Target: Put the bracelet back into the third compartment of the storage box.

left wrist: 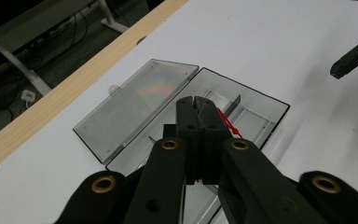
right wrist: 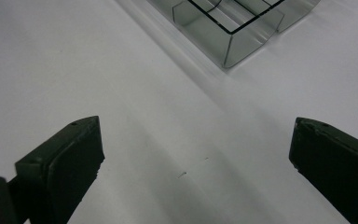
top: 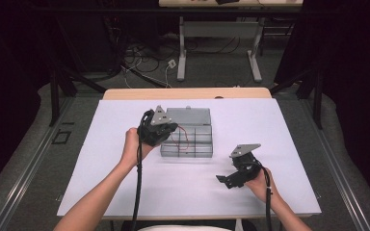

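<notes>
My left gripper [left wrist: 196,100] hung over the open clear box [top: 187,140] near the middle of the white counter [top: 101,168], its fingers [left wrist: 189,121] pressed together on a thin red tie [left wrist: 227,125] that trailed into a compartment. My right gripper [top: 227,181] waited well apart, low over bare counter, its fingers [right wrist: 65,158] spread wide around nothing. I judged the tie could slip from so slight a pinch, or catch on a divider and drag the light box, since nothing steadied it. The lid [left wrist: 137,105] lay flat behind and might get knocked. I could read no brand, label or writing anywhere.
</notes>
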`<action>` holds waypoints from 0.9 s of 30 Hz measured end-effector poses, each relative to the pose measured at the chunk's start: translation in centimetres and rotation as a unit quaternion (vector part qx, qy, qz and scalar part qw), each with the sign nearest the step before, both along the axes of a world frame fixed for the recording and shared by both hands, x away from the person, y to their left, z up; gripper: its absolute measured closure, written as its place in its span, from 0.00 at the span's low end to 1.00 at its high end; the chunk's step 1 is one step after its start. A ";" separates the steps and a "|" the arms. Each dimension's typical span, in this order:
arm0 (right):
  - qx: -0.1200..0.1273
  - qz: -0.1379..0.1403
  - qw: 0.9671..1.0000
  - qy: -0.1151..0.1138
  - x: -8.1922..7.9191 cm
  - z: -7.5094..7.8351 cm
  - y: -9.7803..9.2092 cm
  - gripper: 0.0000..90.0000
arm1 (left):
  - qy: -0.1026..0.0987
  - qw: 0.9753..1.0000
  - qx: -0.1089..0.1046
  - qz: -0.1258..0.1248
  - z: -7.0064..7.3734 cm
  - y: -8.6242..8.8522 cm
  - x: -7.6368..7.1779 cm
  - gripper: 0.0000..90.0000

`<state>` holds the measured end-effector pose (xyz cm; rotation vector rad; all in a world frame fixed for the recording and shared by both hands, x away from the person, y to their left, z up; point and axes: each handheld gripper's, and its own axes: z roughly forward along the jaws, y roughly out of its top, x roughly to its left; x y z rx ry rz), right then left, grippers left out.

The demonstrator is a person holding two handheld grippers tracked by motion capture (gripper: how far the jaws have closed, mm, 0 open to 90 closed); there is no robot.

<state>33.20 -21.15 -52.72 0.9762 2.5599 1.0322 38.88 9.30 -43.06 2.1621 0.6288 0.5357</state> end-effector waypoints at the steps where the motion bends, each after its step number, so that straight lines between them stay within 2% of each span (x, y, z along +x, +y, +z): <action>1: 0.001 -0.001 1.000 0.000 0.0 0.0 0.0 0.03 | -0.001 1.000 0.003 -0.002 0.1 -0.1 0.1 1.00; 6: -0.001 -0.002 1.000 -0.003 0.0 0.0 0.0 0.03 | -0.010 1.000 0.007 -0.004 0.1 -0.6 0.6 1.00; 11: 0.002 -0.003 1.000 -0.006 0.0 0.0 0.0 0.03 | -0.007 1.000 -0.002 -0.001 0.3 -1.0 1.0 1.00; 14: 0.002 -0.003 1.000 -0.005 0.1 0.0 -0.1 0.03 | -0.014 1.000 0.005 -0.006 0.6 -1.5 1.4 1.00; 27: -0.001 -0.003 1.000 -0.007 0.0 0.0 0.0 0.03 | -0.024 1.000 0.000 -0.013 0.4 -3.0 2.9 1.00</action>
